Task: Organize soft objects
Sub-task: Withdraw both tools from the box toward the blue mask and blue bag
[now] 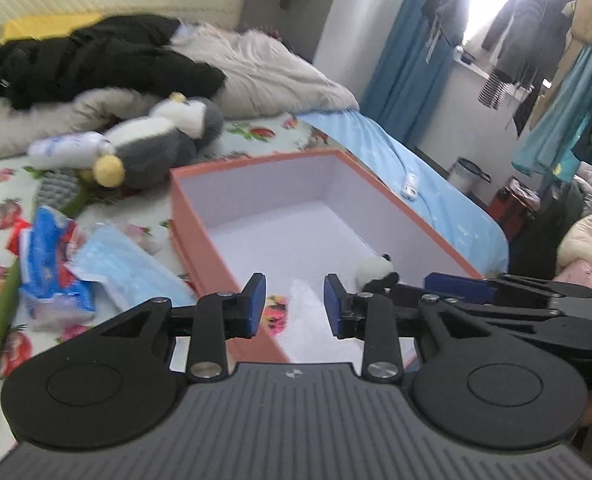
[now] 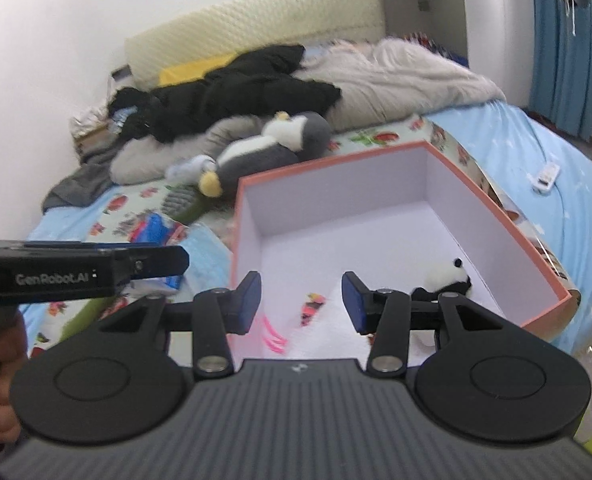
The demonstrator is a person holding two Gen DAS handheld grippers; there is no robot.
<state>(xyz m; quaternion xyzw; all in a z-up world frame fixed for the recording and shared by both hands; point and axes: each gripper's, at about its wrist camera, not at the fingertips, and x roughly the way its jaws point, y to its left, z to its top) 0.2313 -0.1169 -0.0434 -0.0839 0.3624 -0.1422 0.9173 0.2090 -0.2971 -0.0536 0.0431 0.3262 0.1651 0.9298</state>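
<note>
I read this as the gap between two placements: a small panda plush (image 2: 448, 278) already lies inside the orange box (image 2: 496, 224), near its corner at about four o'clock of the floor as my right wrist view shows it, and something white with pink and red markings (image 2: 314, 308) lies on the floor beside it, too blurred for me to name. My left gripper (image 1: 295, 300) has its blue pads parted to a moderate gap with nothing between them, hanging over the near wall of the box; my right gripper (image 2: 302, 298) is likewise part open and empty, above the box floor. The next candidate, as I judge it, is the grey and white penguin plush (image 1: 156, 144) lying on its side on the floral sheet (image 1: 256, 132) at about ten o'clock from the box, close to the box's far left corner. It looks bulky, soft-furred, with a yellow foot (image 1: 108, 170) turned toward me and a pale bottle-like thing (image 1: 68, 148) just beside it. Fetching it calls for wider jaws than I have now, a reach past the blue face masks (image 1: 124, 268) and crumpled packet (image 1: 48, 264) at nine o'clock, and probably both grippers, since a body that plump may sag from a single pinch
</note>
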